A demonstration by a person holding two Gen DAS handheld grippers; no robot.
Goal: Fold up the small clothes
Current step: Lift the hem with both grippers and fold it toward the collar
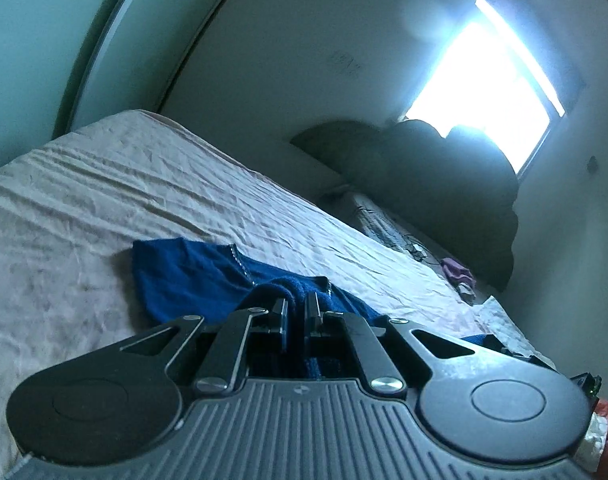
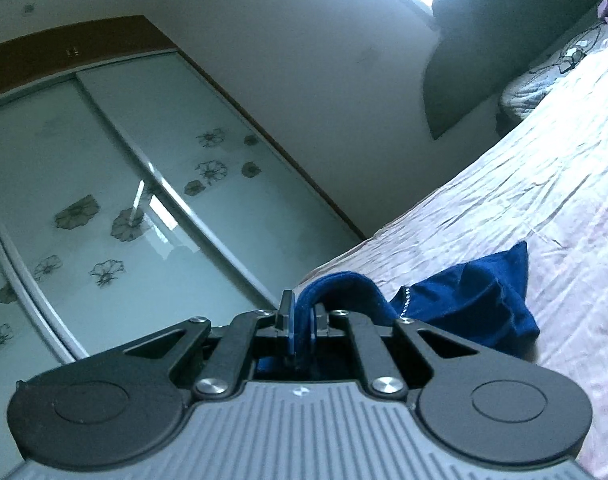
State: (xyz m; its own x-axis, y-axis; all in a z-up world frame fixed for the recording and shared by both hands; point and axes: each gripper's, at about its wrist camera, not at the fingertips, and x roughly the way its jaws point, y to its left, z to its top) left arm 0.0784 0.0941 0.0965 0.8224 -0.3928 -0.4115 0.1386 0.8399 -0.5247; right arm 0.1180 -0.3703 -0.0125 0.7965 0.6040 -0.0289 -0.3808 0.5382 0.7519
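Blue garment point(image 1: 192, 276), pinched by left tool point(image 1: 296, 304), right tool point(image 2: 302, 312)

Bed point(image 1: 104, 184) under my fingers: creased pale sheet. Blue garment point(image 1: 192, 272) lies ahead of my fingertips; purple cloth point(image 1: 457, 270) far beyond.

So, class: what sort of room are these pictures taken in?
Most likely a bedroom: a wide bed with a wrinkled sheet, a wardrobe with sliding flowered doors, and a window.
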